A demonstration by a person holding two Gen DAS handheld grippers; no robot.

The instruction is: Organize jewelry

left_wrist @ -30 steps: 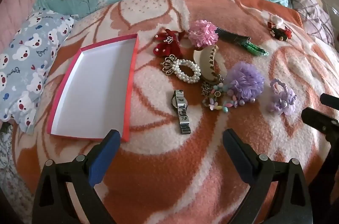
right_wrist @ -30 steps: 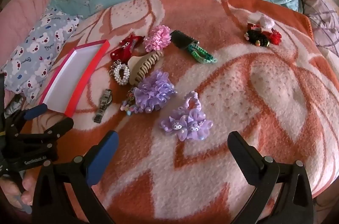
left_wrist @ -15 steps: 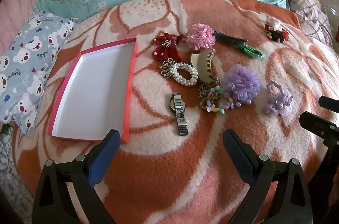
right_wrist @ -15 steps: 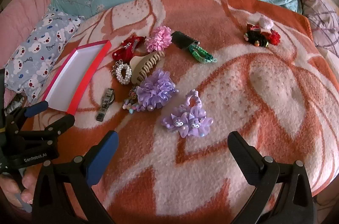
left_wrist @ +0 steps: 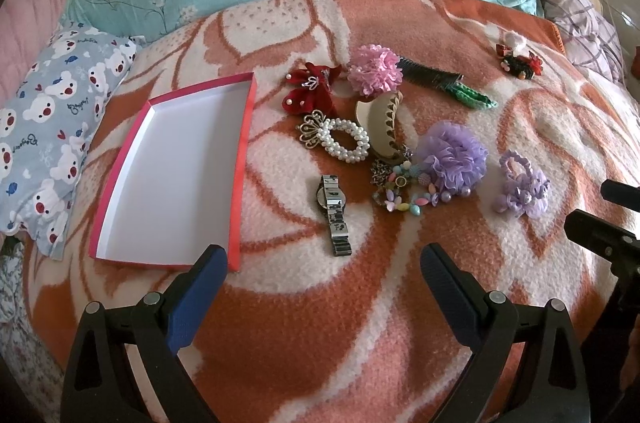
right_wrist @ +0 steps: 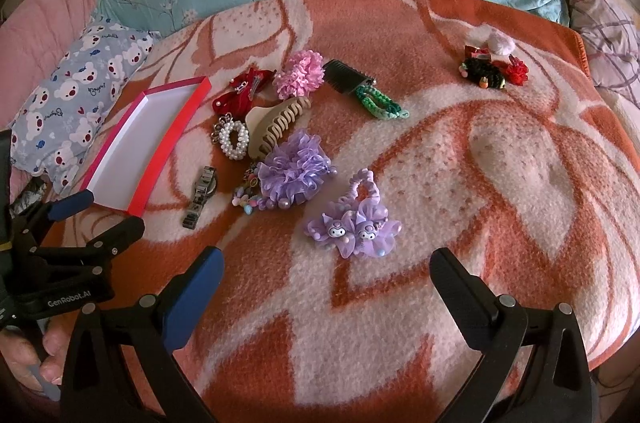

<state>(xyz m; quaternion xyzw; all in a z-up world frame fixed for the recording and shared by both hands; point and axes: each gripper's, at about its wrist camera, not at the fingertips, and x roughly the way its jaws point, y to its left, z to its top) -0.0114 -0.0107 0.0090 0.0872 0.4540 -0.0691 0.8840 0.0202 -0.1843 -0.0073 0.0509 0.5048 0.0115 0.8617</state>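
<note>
An orange-and-cream fleece blanket [left_wrist: 304, 303] is spread over the bed, and the jewelry is clustered near its middle. A shallow white tray with a red rim [left_wrist: 240, 159] lies to the left of the cluster, its long right edge just beside a dark red bow clip [left_wrist: 308, 93] and a white pearl bracelet with a metal charm [left_wrist: 340, 139]. A silver metal wristwatch [left_wrist: 335, 211] lies in front of the bracelet, apart from the tray edge. A beige claw clip [left_wrist: 380, 127], a pink ruffled scrunchie [left_wrist: 374, 69], a lilac ruffled scrunchie [left_wrist: 454, 155] and a pastel bead bracelet [left_wrist: 400, 191] are bunched together and touching. A purple hair tie with cartoon figures [right_wrist: 354, 225] sits alone to their right, and a black-and-red hair clip [right_wrist: 492, 71] is well apart near the far blanket edge.

Bare blanket is seen between the watch and the left gripper [left_wrist: 324, 287], and more across the right half in front of the right gripper [right_wrist: 326, 289]. Both sets of jaws are spread wide and nothing is held by either.

Compared with a second ago, the objects appear slightly farther off and higher in both views; both grippers have been drawn back a little, and no item has been moved.
</note>
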